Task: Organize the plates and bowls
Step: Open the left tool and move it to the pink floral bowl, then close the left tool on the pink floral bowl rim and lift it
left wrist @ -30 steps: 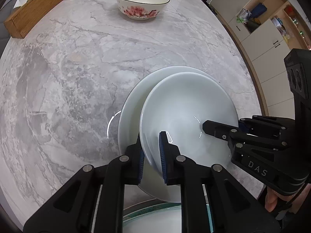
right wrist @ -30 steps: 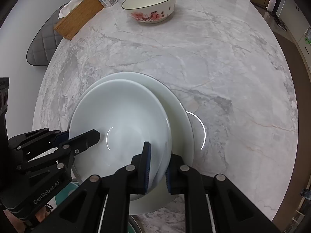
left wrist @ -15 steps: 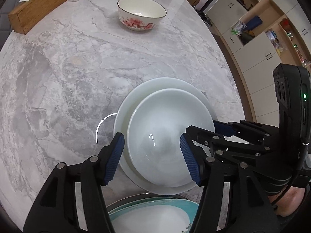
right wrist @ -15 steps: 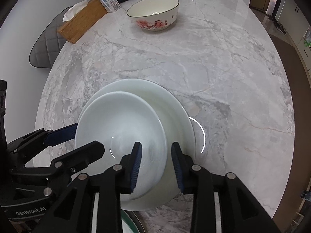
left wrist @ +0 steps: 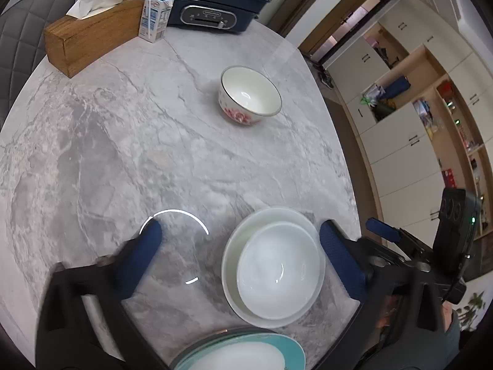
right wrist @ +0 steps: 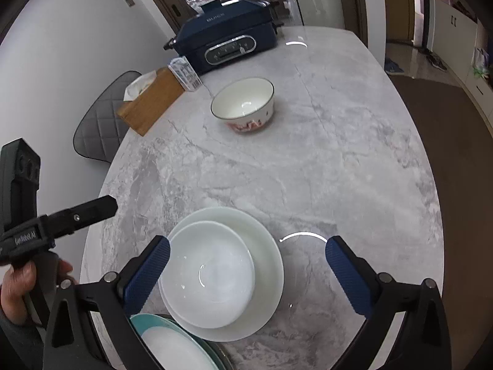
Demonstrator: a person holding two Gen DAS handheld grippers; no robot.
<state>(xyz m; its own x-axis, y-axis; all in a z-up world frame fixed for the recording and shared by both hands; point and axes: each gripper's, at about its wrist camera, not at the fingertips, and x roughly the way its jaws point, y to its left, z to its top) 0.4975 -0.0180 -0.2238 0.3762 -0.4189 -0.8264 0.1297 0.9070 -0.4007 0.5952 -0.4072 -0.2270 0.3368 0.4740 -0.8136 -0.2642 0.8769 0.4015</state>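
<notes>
A small white deep plate (left wrist: 277,274) (right wrist: 209,274) rests inside a larger white plate (left wrist: 229,265) (right wrist: 268,265) on the marble table (left wrist: 123,154). My left gripper (left wrist: 240,232) hovers above them, its jaws opening wide, the pads clear of both plates. My right gripper (right wrist: 248,246) hangs over the same stack, jaws also opening, touching nothing. A floral bowl (left wrist: 249,98) (right wrist: 243,104) stands alone farther back. A teal-rimmed plate stack (left wrist: 246,354) (right wrist: 172,348) lies at the near edge, partly cut off.
At the table's far end are a wooden tissue box (left wrist: 89,34), a milk carton (left wrist: 155,17) and a dark blue electric cooker (left wrist: 212,6). A grey chair (right wrist: 98,126) stands beyond the left edge. Cabinets (left wrist: 416,123) line the right wall.
Both grippers let go of the small white plate's rim, spread their jaws wide and rose away. The plate now lies settled inside the larger white one.
</notes>
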